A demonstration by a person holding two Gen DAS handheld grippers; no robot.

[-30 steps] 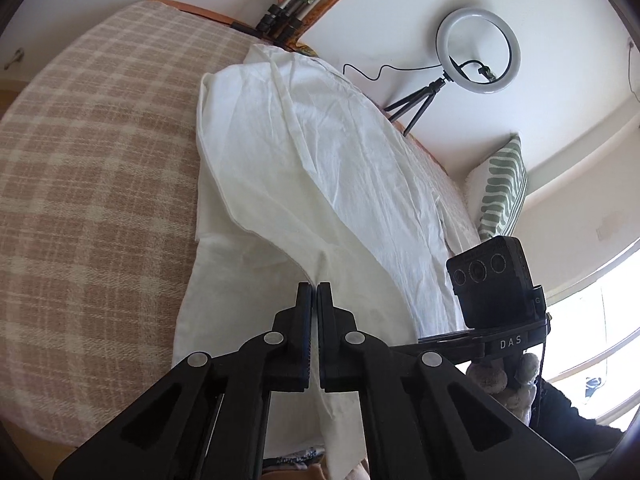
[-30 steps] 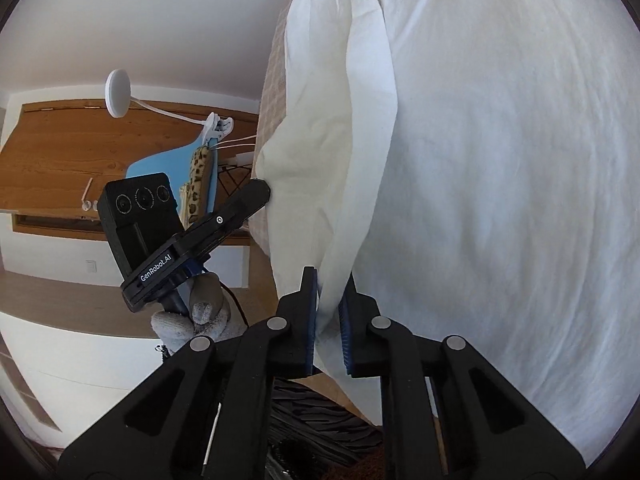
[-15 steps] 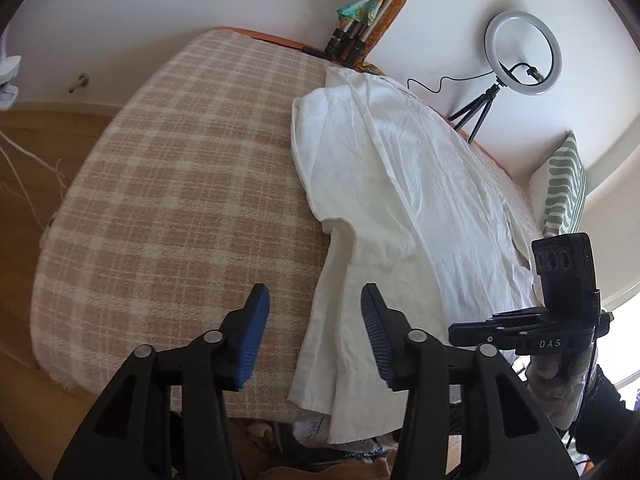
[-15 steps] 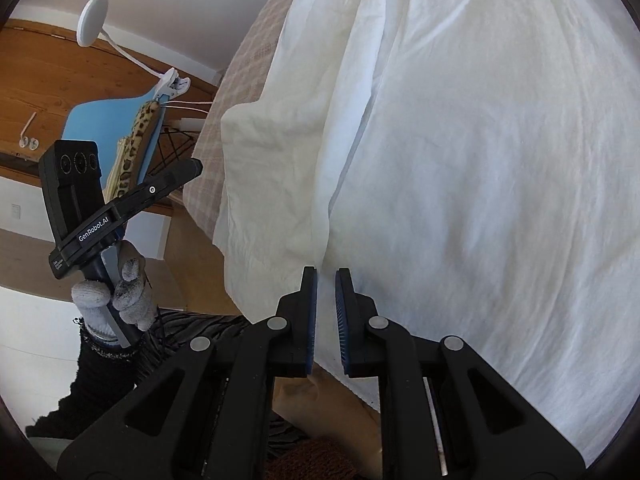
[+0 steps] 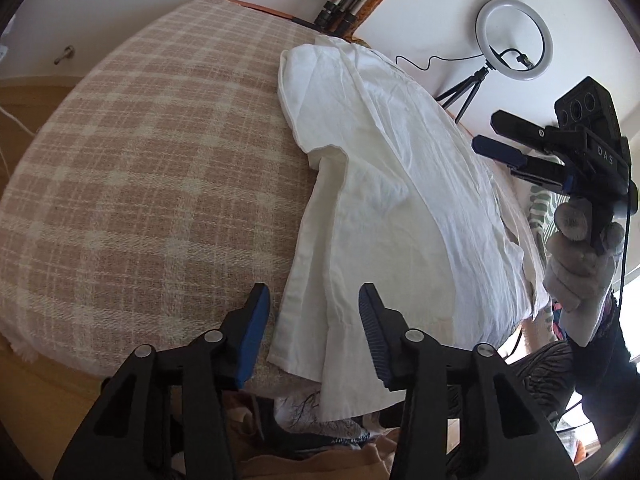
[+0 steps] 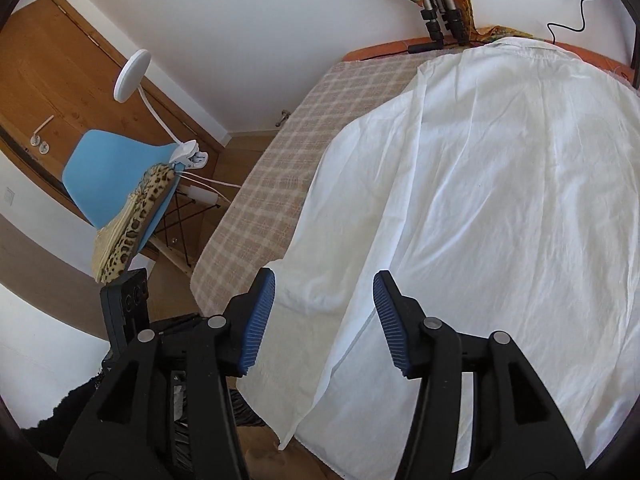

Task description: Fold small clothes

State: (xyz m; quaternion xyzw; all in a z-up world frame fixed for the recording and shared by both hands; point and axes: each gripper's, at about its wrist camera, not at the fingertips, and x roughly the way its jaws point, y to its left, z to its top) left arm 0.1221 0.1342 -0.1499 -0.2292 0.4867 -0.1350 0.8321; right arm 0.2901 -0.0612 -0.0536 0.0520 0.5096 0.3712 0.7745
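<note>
A white shirt (image 5: 400, 184) lies spread on the plaid-covered surface (image 5: 152, 168), one side folded over the body, its hem hanging over the near edge. It fills the right wrist view (image 6: 500, 216). My left gripper (image 5: 314, 300) is open and empty just above the shirt's near hem. My right gripper (image 6: 324, 288) is open and empty above the folded side edge. It also shows in the left wrist view (image 5: 496, 140), raised at the right.
A ring light on a tripod (image 5: 512, 40) stands behind the surface. A blue chair (image 6: 116, 176) with a leopard-print item and a clip lamp (image 6: 132, 76) stands to the left. A striped pillow (image 5: 540, 204) lies at the right. Clothes (image 5: 320, 420) lie below the near edge.
Both grippers were shut on the shirt's edge a second ago. They have opened, let the fabric drop onto the shirt, and pulled back and up.
</note>
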